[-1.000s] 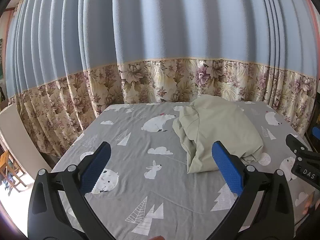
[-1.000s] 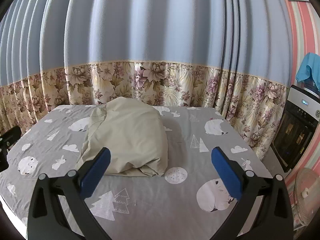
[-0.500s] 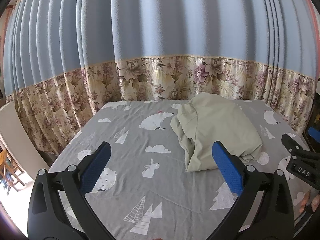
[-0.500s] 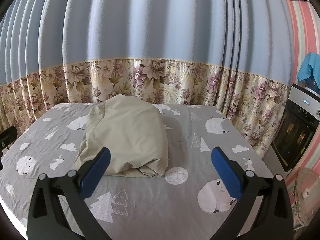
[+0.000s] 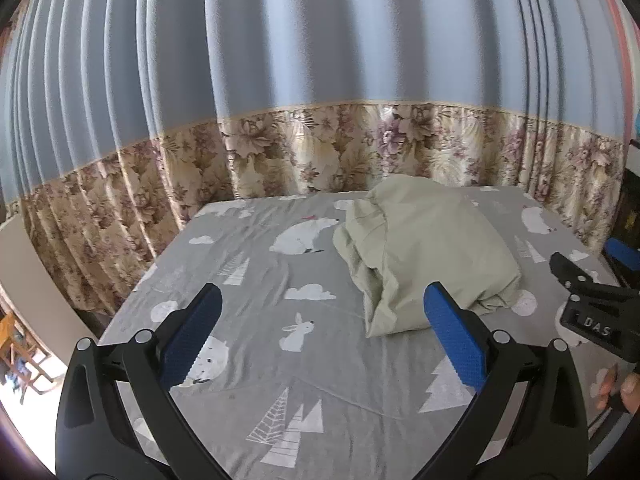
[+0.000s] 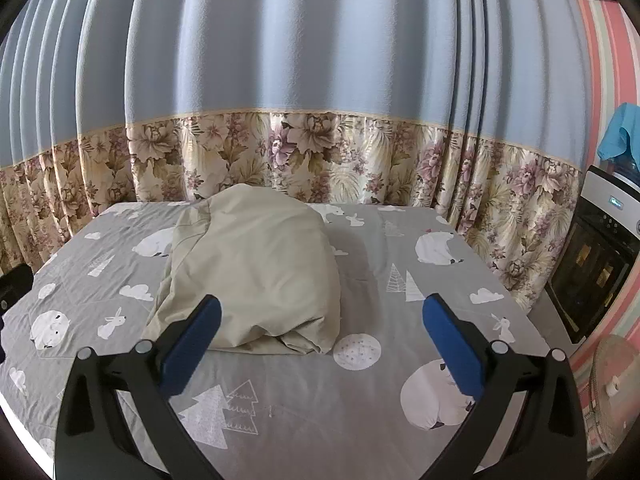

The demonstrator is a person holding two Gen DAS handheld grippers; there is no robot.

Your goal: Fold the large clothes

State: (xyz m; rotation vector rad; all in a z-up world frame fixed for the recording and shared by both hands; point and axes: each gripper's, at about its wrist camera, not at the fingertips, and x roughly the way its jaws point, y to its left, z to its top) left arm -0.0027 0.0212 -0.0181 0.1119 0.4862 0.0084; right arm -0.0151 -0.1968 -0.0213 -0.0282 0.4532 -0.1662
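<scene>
A pale green garment lies folded in a thick bundle on the grey bed sheet printed with bears and trees. It also shows in the right wrist view, left of centre. My left gripper is open and empty, held above the sheet, to the near left of the bundle. My right gripper is open and empty, held above the sheet just in front of the bundle's near right corner. The right gripper's body also shows at the right edge of the left wrist view.
A blue curtain with a floral lower band hangs behind the bed. A black oven-like appliance and a fan stand right of the bed. Wooden chairs stand at far left, past the bed's edge.
Both grippers have drawn back and risen slightly from the bundle, staying open. The garment has not moved.
</scene>
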